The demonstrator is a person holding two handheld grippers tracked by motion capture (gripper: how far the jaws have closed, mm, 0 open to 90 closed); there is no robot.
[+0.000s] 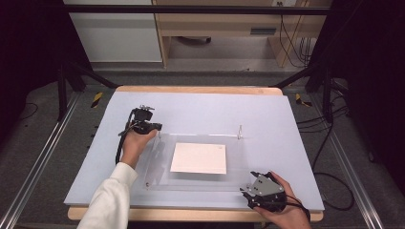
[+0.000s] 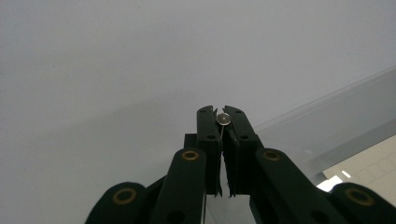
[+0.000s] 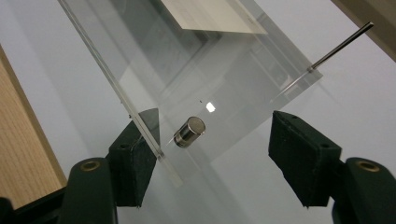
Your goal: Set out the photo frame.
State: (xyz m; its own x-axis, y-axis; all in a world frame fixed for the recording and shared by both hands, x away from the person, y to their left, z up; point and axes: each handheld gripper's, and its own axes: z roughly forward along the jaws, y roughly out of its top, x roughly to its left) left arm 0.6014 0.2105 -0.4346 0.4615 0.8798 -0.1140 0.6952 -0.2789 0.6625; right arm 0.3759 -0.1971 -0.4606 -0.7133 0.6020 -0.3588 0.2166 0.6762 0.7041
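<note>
Acrylic sheet (image 1: 200, 157) flat on mat (image 1: 286, 143), paper (image 1: 199, 158) beneath; left gripper (image 1: 155, 128) at its far-left corner, right gripper (image 1: 248, 191) at near-right corner. Left gripper view: jaws clenched on pin (image 2: 224, 119). Right gripper view: jaws released, straddling standoff (image 3: 189, 132) and sheet edge; far pin (image 3: 341, 46) upright. Judged stiff, slippery, scratch-prone; grip hardware, not faces.

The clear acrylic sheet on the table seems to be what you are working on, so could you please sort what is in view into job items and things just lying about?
Job in hand:
- clear acrylic sheet
- white rectangular card at the sheet
- thin metal pins, one in the left hand-held gripper, one upright at the far corner
- short metal cylinder between the open right hand-held gripper jaws

Lying about:
- black cables on the floor
- wooden furniture behind
</note>
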